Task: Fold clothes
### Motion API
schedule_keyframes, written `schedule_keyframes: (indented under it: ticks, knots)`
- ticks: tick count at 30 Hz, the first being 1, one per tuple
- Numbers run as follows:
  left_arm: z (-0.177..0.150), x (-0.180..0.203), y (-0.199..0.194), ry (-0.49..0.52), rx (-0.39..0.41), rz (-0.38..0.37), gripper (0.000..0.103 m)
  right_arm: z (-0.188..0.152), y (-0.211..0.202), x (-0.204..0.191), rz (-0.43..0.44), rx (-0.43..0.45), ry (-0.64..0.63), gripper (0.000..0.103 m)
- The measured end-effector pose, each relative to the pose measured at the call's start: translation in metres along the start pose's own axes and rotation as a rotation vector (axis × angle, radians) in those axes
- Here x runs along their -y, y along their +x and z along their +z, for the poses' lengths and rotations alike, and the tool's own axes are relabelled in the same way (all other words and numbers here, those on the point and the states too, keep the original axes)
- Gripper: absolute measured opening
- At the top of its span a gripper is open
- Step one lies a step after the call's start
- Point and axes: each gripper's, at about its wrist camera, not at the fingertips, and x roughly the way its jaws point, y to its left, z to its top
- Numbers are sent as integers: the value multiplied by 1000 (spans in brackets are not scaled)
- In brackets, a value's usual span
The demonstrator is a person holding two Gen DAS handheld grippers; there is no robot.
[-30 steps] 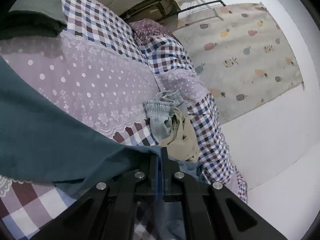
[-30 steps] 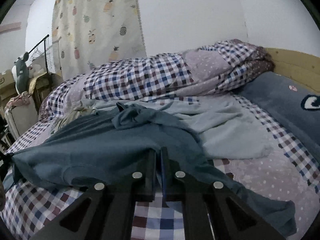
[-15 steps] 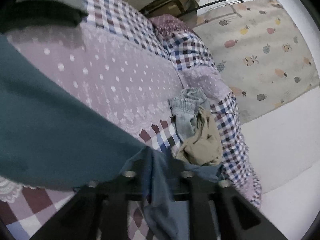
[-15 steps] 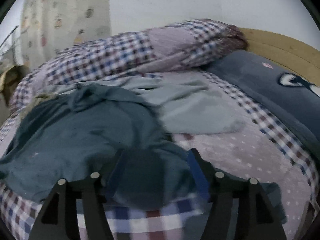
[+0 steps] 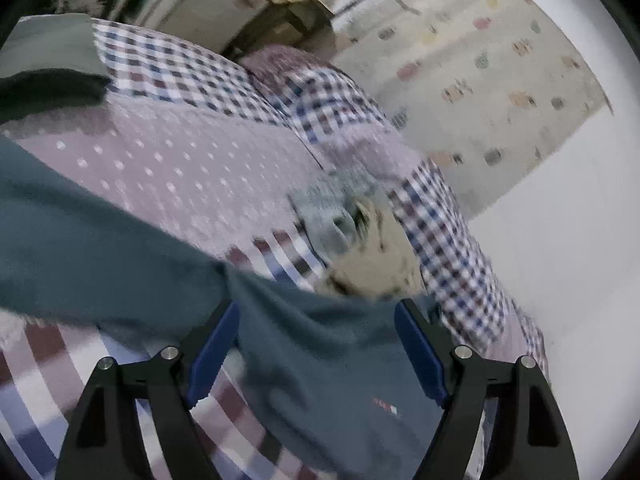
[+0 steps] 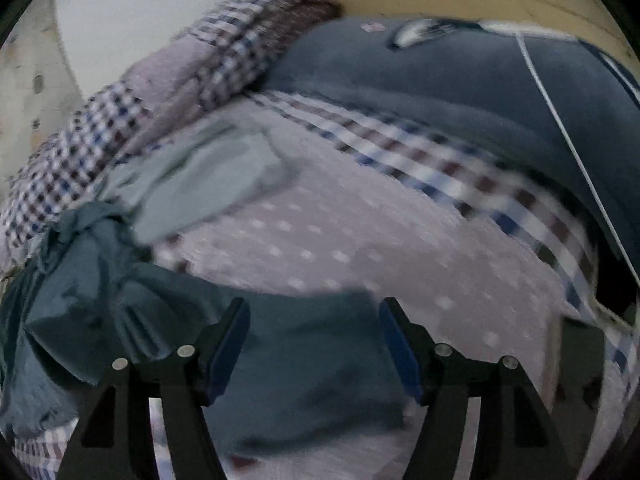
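While teal shirt [image 5: 328, 360] sprawls, beige garment [image 5: 376, 256] beyond, pillow [image 6: 460, 92], quilt [image 6: 360, 240].

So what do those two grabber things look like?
Both look alike. The left gripper has two black plastic fingers shaped like angled frames with cut-out holes, round silver screws on top, and flat blue pads on the inner sides. The right gripper matches: black fingers, silver screws, blue pads. No cables, labels, hands or sleeves show.
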Motion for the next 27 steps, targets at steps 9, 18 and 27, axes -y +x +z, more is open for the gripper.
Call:
schedule_keyframes:
  ticks: [9, 18, 27]
  knots:
    - [-67, 30, -9, 71, -205, -131, 83, -24, 6, -5, 69, -94, -71, 8]
    - [-172, 78, -16, 140, -643, -392, 83, -96, -61, -117, 566, -181, -339, 4]
    - [-240, 95, -20, 88, -1021, -565, 83, -207, -155, -209, 976, -262, -719, 4]
